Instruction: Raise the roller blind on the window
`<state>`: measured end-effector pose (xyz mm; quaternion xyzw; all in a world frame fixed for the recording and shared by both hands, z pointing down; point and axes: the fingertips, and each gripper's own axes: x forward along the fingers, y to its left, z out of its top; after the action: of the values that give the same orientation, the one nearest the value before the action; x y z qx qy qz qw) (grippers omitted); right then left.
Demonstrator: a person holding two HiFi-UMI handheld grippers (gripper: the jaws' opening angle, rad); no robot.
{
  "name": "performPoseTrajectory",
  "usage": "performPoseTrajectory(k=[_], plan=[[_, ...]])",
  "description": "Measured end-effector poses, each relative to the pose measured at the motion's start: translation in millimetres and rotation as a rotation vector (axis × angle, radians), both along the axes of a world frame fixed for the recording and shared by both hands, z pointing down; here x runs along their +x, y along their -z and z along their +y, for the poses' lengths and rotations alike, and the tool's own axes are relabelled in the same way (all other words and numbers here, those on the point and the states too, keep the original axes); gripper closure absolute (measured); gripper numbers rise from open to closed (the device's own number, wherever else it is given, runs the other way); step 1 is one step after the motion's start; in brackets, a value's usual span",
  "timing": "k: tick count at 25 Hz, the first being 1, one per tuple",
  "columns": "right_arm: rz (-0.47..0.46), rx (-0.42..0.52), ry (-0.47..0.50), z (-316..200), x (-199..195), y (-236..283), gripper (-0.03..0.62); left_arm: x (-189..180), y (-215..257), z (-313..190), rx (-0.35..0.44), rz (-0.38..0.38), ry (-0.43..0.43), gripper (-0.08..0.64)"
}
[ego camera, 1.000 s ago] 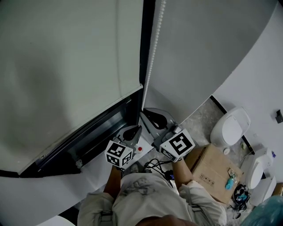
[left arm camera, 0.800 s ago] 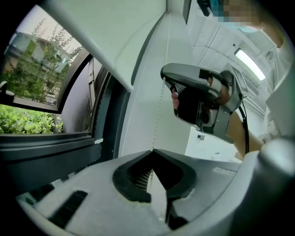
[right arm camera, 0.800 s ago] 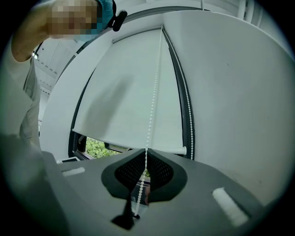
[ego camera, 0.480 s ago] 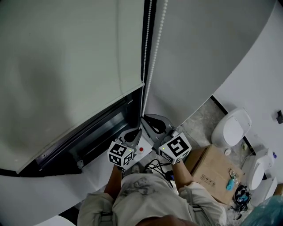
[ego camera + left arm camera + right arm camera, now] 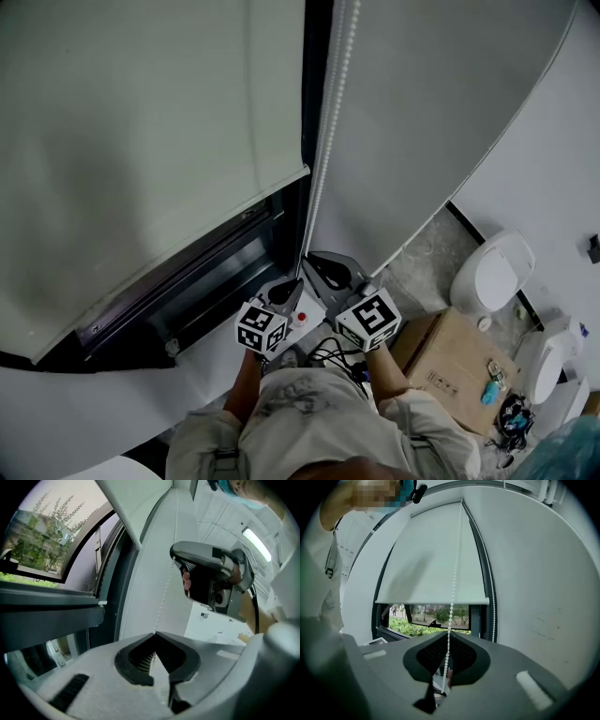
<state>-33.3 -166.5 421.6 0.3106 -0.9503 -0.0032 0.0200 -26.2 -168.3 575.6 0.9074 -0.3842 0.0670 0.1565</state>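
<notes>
Head view: the roller blind (image 5: 141,141) filled the frame from 9 to 12 o'clock. Its bottom rail (image 5: 169,265) stood a little higher than a second before, exposing more of the dark window frame (image 5: 216,272). Both claws had sunk towards the person's waist, so the pull looked to be working, with most of the raising left to do. The bead chain (image 5: 325,141) ran from 12 o'clock down to the right claw (image 5: 328,272), with the left claw (image 5: 281,292) just beside it at 8 o'clock. Little room seemed left below for pulling, while the chain above hung free for a higher grip. A cardboard box (image 5: 450,361) sat well apart at 4 o'clock.

Left gripper view: the jaws met at their tips, and a beaded strand ran up from that point, apparently pinched. The right claw was at 1 o'clock.

Right gripper view: the jaws were closed on the chain, which rose straight to 12 o'clock across the blind. A second strand (image 5: 492,597) hung by the frame at 2 o'clock. Greenery (image 5: 417,625) showed under the rail.
</notes>
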Motion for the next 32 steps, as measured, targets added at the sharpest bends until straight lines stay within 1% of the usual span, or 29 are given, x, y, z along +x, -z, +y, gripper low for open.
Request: performPoseTrajectory(k=[4,8,14,18,21,23,28,32], plan=[[0.016,-0.027,-0.001,4.7,-0.2,-16.5,0.571,-0.7,-16.5,5.4,-0.024,-0.015,0.005,0.546],[0.008,-0.042,-0.003,8.0,0.5,-24.7,0.571,-0.6,-24.2,11.0,-0.036,-0.018,0.003,0.546],[0.005,-0.039,0.003,9.0,1.5,-24.0,0.571,12.5,-22.4,18.8,-0.022,-0.027,-0.005,0.545],[0.000,-0.035,0.009,9.5,2.3,-21.0,0.571,12.6,-13.8,23.6,-0.003,-0.017,0.005,0.543],[0.000,-0.037,0.012,9.3,2.7,-21.2,0.571,7.3,-1.2,23.4,0.023,0.004,0.022,0.540],[0.001,-0.036,0.016,9.3,2.9,-20.6,0.571,3.2,13.9,22.4,0.044,0.019,0.032,0.517],[-0.002,-0.034,0.022,9.4,2.8,-20.3,0.571,-8.7,66.1,20.6,0.125,0.066,0.052,0.494],[-0.003,-0.036,0.024,8.7,2.1,-21.6,0.571,-16.0,102.8,19.8,0.187,0.077,0.057,0.494]])
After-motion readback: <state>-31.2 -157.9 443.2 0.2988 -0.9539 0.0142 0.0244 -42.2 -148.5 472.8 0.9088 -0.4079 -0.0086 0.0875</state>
